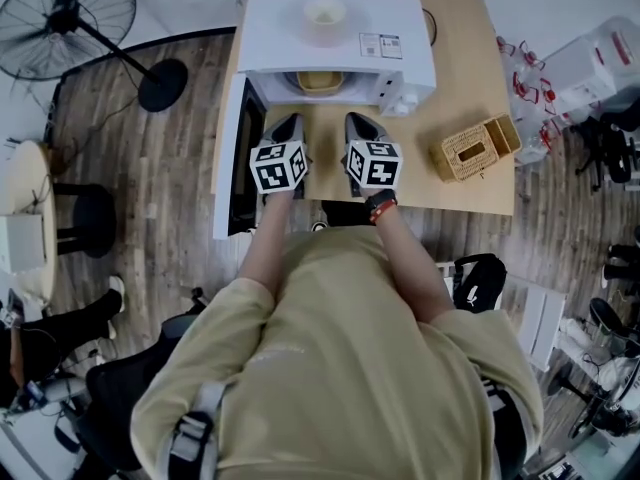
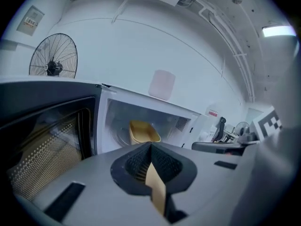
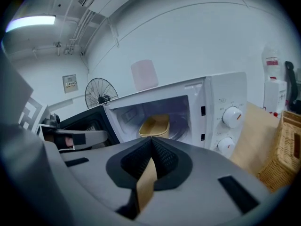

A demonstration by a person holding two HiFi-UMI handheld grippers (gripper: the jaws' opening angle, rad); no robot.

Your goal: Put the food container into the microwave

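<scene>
The yellow food container (image 1: 319, 80) (image 2: 142, 132) (image 3: 155, 125) sits inside the white microwave (image 1: 340, 38) (image 3: 221, 102), on its turntable. The microwave door (image 1: 232, 158) (image 2: 42, 135) hangs wide open to the left. My left gripper (image 1: 287, 128) (image 2: 150, 147) and right gripper (image 1: 360, 128) (image 3: 151, 142) are side by side just in front of the cavity, both drawn back from the container. Each has its jaws pressed together with nothing between them.
A pale pink cup (image 1: 325, 15) stands on top of the microwave. A wicker box (image 1: 475, 148) (image 3: 284, 154) lies on the wooden table (image 1: 470, 78) to the right. A standing fan (image 1: 75, 18) is on the floor at the left.
</scene>
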